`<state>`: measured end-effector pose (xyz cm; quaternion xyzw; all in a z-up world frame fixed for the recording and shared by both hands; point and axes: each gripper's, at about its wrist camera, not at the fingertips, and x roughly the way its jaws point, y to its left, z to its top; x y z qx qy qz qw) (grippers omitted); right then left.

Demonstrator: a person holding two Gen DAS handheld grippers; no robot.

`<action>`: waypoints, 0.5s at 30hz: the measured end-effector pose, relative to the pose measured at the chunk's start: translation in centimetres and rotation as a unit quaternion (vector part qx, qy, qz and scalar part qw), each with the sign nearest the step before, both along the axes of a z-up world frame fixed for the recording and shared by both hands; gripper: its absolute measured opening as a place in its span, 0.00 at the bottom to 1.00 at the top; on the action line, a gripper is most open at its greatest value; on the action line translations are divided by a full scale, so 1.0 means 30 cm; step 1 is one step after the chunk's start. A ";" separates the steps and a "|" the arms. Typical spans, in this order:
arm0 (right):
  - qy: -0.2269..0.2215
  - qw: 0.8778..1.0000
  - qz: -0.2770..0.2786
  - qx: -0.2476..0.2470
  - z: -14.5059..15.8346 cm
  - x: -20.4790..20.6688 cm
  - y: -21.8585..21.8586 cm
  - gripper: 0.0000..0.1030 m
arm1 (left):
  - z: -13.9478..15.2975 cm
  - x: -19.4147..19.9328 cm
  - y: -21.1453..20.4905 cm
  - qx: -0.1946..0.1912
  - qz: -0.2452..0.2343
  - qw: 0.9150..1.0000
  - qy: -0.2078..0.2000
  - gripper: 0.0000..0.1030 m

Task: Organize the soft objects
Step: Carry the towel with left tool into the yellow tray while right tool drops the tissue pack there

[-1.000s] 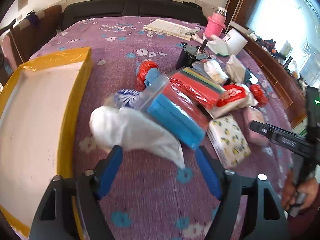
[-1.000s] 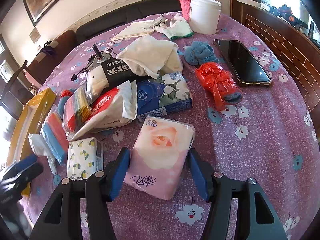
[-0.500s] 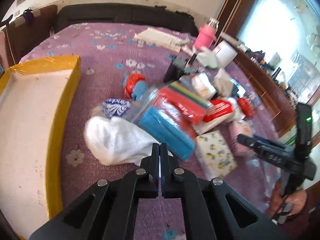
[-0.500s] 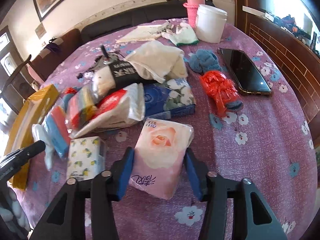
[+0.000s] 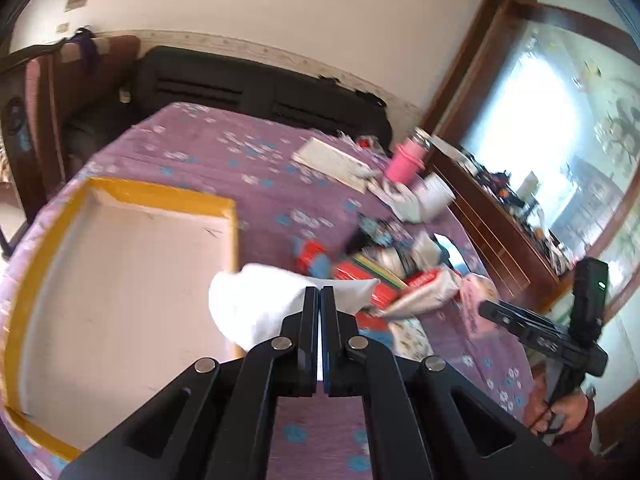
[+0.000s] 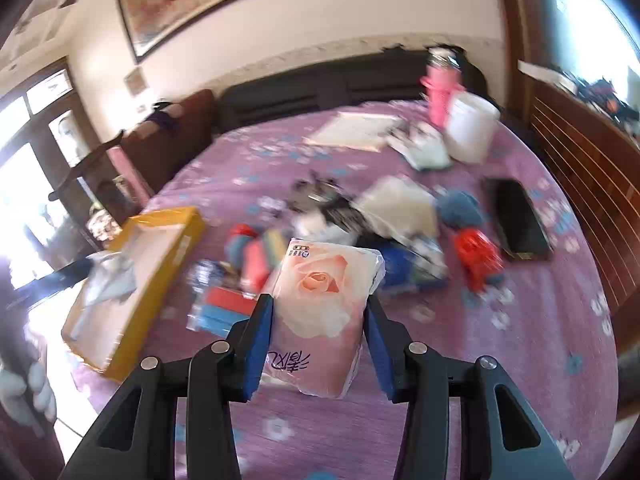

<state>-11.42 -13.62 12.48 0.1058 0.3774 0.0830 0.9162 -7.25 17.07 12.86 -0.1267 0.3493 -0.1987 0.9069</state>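
Observation:
My left gripper (image 5: 320,294) is shut on a white cloth (image 5: 256,304) and holds it in the air over the right edge of the yellow-rimmed box (image 5: 120,276). The cloth also shows in the right wrist view (image 6: 108,280), hanging above the box (image 6: 132,280). My right gripper (image 6: 318,312) is shut on a pink rose-print tissue pack (image 6: 320,312), lifted off the purple tablecloth (image 6: 520,340). The pile of soft packs lies between them: red and blue sponges (image 5: 360,276), a red-and-white bag (image 5: 424,290).
A pink bottle (image 6: 440,92), white tub (image 6: 472,126), notebook (image 6: 356,130), black phone (image 6: 520,220), blue cloth ball (image 6: 458,208) and red plastic bag (image 6: 478,256) lie on the table. A wooden cabinet (image 6: 580,152) stands on the right, a dark sofa (image 5: 248,84) behind.
My left gripper closed on the white cloth and lifted it toward the yellow box. My right gripper closed on the pink tissue pack and raised it off the cloth.

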 end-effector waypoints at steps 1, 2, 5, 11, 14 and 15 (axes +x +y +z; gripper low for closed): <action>-0.005 1.000 0.011 0.000 0.014 0.003 0.027 0.47 | 0.010 0.005 0.020 0.003 0.008 1.000 -0.003 0.01; -0.010 1.000 0.024 -0.002 0.031 0.008 0.062 0.47 | 0.023 0.013 0.050 0.006 0.017 1.000 -0.008 0.01; -0.023 0.998 0.054 -0.012 0.074 0.036 0.158 0.47 | 0.049 0.057 0.129 0.010 0.042 0.999 -0.015 0.01; -0.027 0.993 0.114 -0.002 0.125 0.147 0.341 0.48 | 0.030 0.217 0.253 0.010 0.067 0.998 0.013 0.01; -0.016 0.990 0.140 0.003 0.115 0.241 0.458 0.48 | -0.025 0.329 0.295 -0.005 0.073 0.996 0.045 0.01; -0.007 0.989 0.150 0.011 0.105 0.283 0.500 0.48 | -0.046 0.359 0.303 -0.006 0.076 0.996 0.053 0.01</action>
